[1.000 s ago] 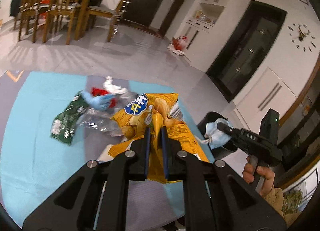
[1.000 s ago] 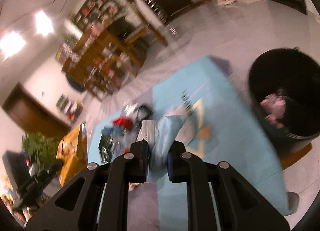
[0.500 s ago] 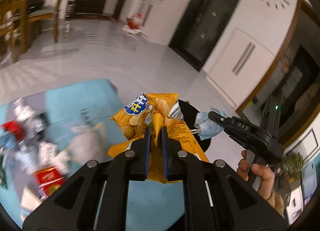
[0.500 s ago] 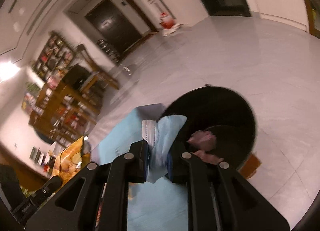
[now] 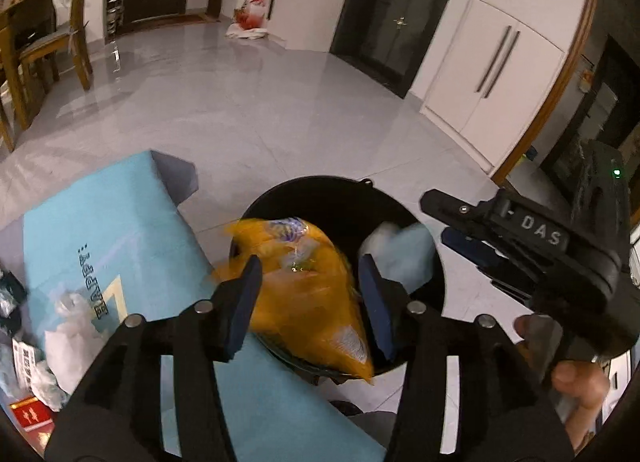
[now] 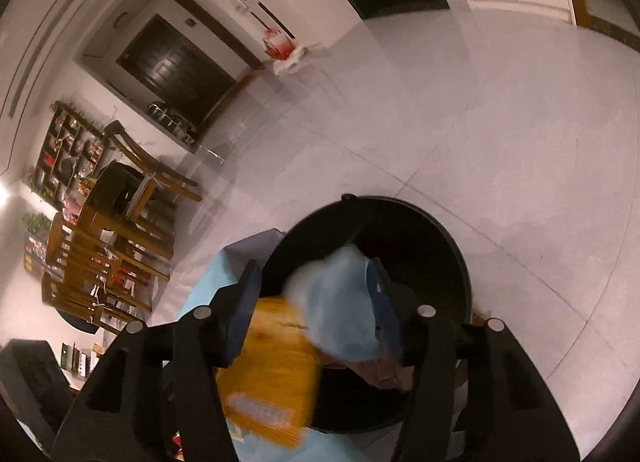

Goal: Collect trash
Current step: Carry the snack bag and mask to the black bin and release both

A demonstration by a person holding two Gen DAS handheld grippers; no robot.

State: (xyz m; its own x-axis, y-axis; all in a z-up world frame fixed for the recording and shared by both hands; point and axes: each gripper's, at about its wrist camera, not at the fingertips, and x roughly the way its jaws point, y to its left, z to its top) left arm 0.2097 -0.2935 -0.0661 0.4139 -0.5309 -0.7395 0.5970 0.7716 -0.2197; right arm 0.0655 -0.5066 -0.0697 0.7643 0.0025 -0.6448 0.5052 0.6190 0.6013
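Two drops in hand: left claw [image 5: 308,302] and right claw [image 6: 316,302] both opening over the black bin [image 5: 400,206], yellow chip bag [image 5: 304,282] and blue mask [image 6: 340,302] falling loose between the jaws into it. Next, swing back to the litter [image 5: 36,358] on the blue-covered bench [image 5: 120,214] beside the bin.

Showing matte black plastic left gripper [image 5: 308,302] with blue finger pads [image 5: 240,310] and silver pivot screws; matching black right gripper [image 6: 316,302], white "DAS" lettering and a green light glowing on its body.
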